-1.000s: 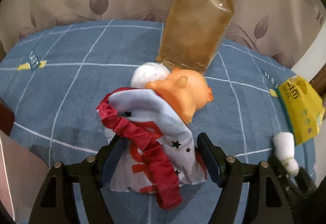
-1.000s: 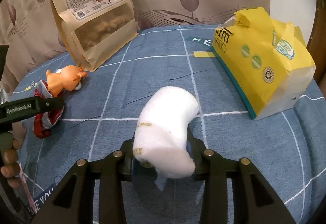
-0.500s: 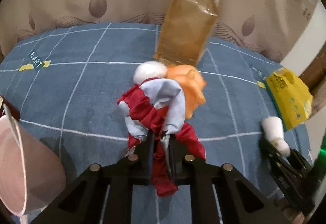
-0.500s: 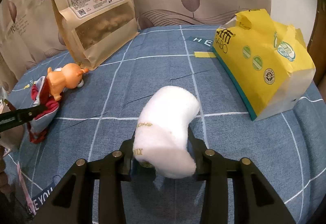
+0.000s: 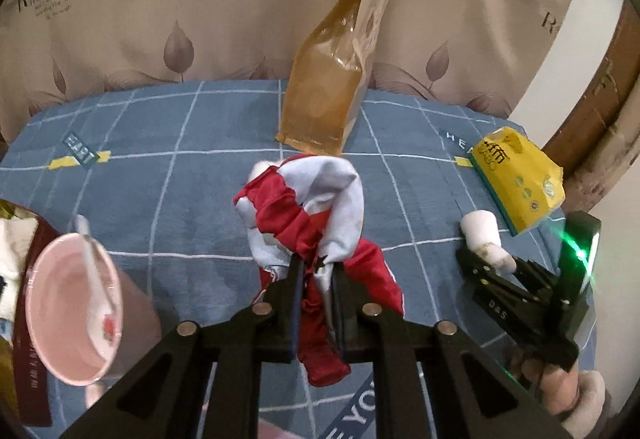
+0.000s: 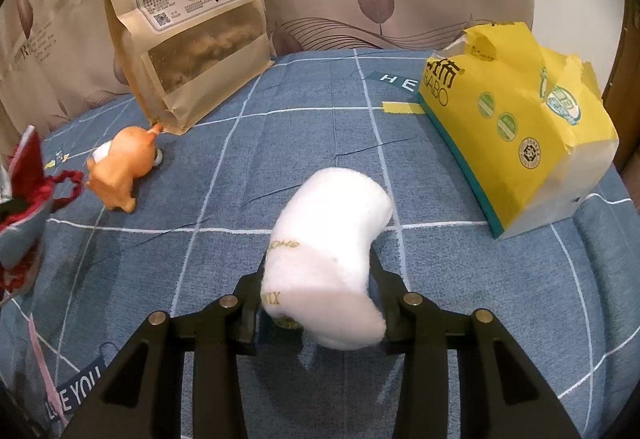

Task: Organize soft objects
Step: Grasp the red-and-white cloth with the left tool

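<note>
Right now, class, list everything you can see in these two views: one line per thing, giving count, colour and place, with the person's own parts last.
Cloth pouch: one, red and pale grey with stars, clamped in the left gripper, lifted over the bedspread.
Rolled sock: one, white, held in the right gripper.
Toy animal: one, orange, on the bedspread before the snack bag.
Snack bag: one, tan, upright against the curtain.
Tissue pack: one, yellow, torn open, far right.
Cup: one, pink, tilted at near left.
Bedspread: one, blue with white grid.
Curtain: one, beige, leaf print, behind.
Left gripper: black, shut.
Right gripper: black, gripping the sock.
Fingers: on the right gripper's handle.
</note>
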### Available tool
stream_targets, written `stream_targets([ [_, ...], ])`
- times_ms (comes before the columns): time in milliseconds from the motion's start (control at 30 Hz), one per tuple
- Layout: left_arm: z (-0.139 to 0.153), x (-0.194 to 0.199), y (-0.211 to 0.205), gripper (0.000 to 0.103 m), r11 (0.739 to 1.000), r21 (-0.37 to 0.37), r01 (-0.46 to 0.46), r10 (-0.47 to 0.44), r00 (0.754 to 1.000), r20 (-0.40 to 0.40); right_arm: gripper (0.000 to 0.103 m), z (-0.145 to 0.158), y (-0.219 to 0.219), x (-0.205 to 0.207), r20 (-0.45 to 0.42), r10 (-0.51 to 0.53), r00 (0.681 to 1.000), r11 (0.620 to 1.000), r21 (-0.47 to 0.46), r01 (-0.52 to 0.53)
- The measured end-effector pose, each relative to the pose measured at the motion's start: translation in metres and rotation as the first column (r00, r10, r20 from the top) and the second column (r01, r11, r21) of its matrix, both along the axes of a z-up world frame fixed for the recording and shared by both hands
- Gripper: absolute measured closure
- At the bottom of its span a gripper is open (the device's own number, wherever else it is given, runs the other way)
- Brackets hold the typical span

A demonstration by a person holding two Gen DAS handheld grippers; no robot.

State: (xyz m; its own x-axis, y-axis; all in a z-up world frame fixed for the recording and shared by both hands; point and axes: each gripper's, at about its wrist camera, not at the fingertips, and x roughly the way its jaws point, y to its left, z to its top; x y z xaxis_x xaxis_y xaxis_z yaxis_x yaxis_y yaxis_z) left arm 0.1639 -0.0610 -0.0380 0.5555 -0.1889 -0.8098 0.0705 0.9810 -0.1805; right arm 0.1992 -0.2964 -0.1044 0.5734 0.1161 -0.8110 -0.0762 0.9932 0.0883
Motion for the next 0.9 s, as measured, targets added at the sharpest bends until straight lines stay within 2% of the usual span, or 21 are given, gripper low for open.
stream_targets([
  [267,0.028,-0.018,0.01,0.091,0.999,0.029,0.028,-0.029,0.999,0.045,0.064,0.0,0.001,-0.001,0.001,0.001,1.0,1.0,-0.01,-0.001],
  [467,0.051,-0.028,0.03,0.091,0.998,0.054,0.013,-0.017,0.996,0.088,0.064,0.0,0.001,0.0,0.001,0.001,1.0,1.0,-0.011,0.0],
  [733,0.086,-0.041,0.084,0.091,0.994,0.077,-0.083,0.071,0.986,0.149,0.064,0.0,0.004,-0.001,0.001,0.001,1.0,1.0,-0.027,-0.001],
  [900,0.102,-0.05,0.132,0.091,0.976,0.126,-0.176,0.152,0.972,0.179,0.064,0.0,0.005,-0.001,0.002,0.001,1.0,0.999,-0.035,-0.001],
])
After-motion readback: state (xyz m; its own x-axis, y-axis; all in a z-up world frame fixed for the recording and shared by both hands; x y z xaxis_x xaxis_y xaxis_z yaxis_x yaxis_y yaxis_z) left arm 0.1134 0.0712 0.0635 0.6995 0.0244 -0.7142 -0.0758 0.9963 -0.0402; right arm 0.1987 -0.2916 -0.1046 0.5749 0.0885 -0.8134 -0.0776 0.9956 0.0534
